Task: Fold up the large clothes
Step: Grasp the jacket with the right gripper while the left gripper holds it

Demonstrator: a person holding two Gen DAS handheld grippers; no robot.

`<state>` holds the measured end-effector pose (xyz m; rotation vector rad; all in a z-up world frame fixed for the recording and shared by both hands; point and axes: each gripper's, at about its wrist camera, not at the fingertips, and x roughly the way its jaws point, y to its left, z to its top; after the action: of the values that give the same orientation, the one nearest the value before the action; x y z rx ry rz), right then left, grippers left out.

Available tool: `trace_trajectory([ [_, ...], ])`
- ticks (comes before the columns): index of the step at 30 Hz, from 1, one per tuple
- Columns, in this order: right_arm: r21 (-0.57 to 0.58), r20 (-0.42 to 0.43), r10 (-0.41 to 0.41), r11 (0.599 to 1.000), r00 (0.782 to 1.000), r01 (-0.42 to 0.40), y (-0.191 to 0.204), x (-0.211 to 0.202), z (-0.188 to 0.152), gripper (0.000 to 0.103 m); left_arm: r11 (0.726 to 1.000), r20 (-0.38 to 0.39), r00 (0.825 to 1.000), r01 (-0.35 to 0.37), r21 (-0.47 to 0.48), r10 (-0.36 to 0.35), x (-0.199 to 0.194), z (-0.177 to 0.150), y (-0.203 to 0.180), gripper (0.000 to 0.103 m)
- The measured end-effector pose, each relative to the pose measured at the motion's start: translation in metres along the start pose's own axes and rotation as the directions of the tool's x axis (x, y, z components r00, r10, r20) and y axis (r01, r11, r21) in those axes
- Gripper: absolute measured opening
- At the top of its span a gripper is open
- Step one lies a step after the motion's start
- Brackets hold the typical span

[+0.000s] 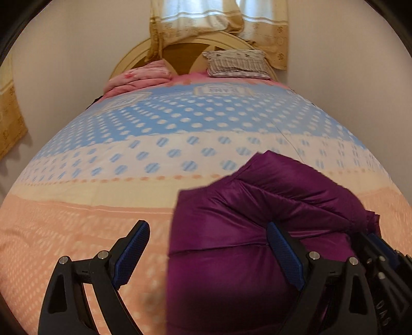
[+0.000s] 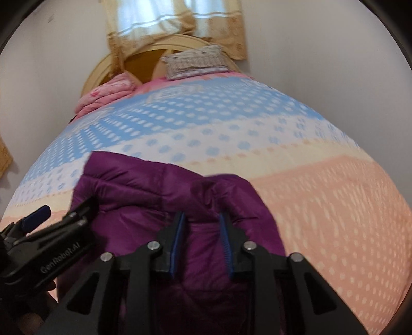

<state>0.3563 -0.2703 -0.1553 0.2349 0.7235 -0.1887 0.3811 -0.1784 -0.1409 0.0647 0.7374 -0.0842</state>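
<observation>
A purple puffer jacket [image 1: 257, 219] lies bunched on the near part of the bed [image 1: 90, 219]. My left gripper [image 1: 207, 228] is open wide. Its left finger hangs over the bare bedcover and its right finger over the jacket's left part, with no pad pressing the cloth. In the right wrist view, the jacket [image 2: 144, 185] fills the lower middle. My right gripper [image 2: 202, 219] has its jaws narrow, and a puckered fold of the jacket is pinched between the blue pads. The left gripper [image 2: 61, 208] shows at the left edge there, and the right gripper [image 1: 373, 239] at the far right of the left wrist view.
The bedcover is peach near me, then cream and blue with dots. At the head lie a patterned pillow [image 1: 237, 64] and a folded pink quilt [image 1: 139, 77] against a curved headboard [image 1: 180, 55]. Curtains [image 1: 219, 23] hang behind. Pale walls flank the bed.
</observation>
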Motion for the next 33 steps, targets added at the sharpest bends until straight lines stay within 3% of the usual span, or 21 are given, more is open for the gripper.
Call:
trace_trajectory([
  [6,0.012,0.01,0.021,1.0,1.0,-0.021,-0.008,0.006,-0.008,0.026,1.0,-0.021,1.0,-0.001,-0.023,0.001,0.016,-0.007,-0.005,0.102],
  [33,0.037,-0.058,0.018,0.999,0.998,-0.016,-0.018,0.029,-0.021,0.026,0.999,-0.077,0.997,-0.027,0.03,0.029,0.041,-0.017,-0.022,0.102],
])
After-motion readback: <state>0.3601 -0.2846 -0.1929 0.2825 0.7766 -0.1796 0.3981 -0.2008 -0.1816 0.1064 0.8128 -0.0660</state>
